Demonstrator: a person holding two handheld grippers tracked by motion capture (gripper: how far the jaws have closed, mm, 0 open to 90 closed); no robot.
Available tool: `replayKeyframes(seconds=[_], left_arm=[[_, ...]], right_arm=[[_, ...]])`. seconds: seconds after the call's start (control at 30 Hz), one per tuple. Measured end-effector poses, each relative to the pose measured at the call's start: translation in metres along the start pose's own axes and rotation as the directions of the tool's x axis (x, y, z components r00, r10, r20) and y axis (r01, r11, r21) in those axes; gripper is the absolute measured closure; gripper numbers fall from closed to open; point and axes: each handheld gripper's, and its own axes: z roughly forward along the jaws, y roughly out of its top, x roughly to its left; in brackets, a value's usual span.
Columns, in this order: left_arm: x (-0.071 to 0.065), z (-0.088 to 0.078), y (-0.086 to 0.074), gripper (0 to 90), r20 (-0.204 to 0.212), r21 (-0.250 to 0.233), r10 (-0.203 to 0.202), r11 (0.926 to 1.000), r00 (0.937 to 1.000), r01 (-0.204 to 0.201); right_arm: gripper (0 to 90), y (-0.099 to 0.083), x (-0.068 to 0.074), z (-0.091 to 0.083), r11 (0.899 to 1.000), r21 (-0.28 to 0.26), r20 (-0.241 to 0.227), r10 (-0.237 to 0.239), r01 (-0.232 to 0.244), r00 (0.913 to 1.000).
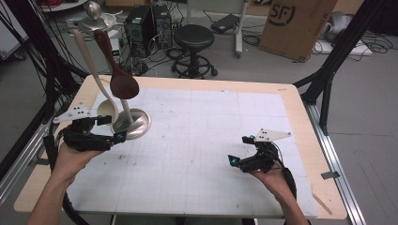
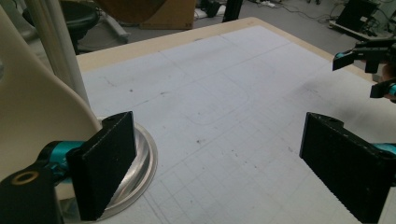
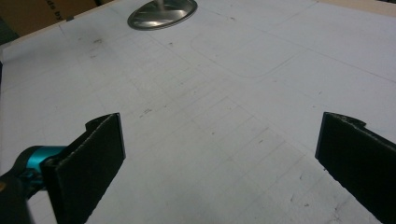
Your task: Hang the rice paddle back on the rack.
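Right, my left gripper [image 1: 111, 129] sits at the worktop's [image 1: 197, 140] left side, jaws wide w/ nothing pressed between them. It's just beside the round metal base [image 1: 138, 123] of a spoon stand. In the left gripper view one jaw hangs over the base's rim [image 2: 144, 163], w/ the cream spoon [image 2: 32, 107] right next to it; can't tell if the jaw touches either.

In the high view the cream spoon [image 1: 101, 89] stands tilted, bowl down near the base, handle leaning up & away toward the far left. The dark brown spoon [image 1: 117, 70] leans beside it, bowl higher up, above the base. A pale post [image 1: 127, 111] rises from the base; it shows in the left gripper view as a white rod [image 2: 58, 51] behind the cream spoon.

My right gripper [image 1: 240, 149] is at the worktop's right side, well apart from the stand, jaws wide & holding nothing; its own view shows bare white mat [image 3: 224, 107] between them, w/ the metal base [image 3: 161, 13] far off at top.

Beyond the worktop: black stool [image 1: 193, 40], cardboard box [image 1: 293, 23], and PC towers [image 1: 148, 26] on the floor.
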Motion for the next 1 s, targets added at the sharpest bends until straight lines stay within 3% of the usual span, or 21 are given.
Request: replayKeyframes(seconds=[1.0], left_arm=[[-0.017, 0.014, -0.019, 1.6, -0.017, 0.043, 0.041, 0.9982, 0.999, -0.04]], right_arm=[[0.4, -0.001, -0.002, -0.003, 1.0, 0.006, 0.007, -0.005, 0.005, 1.0]])
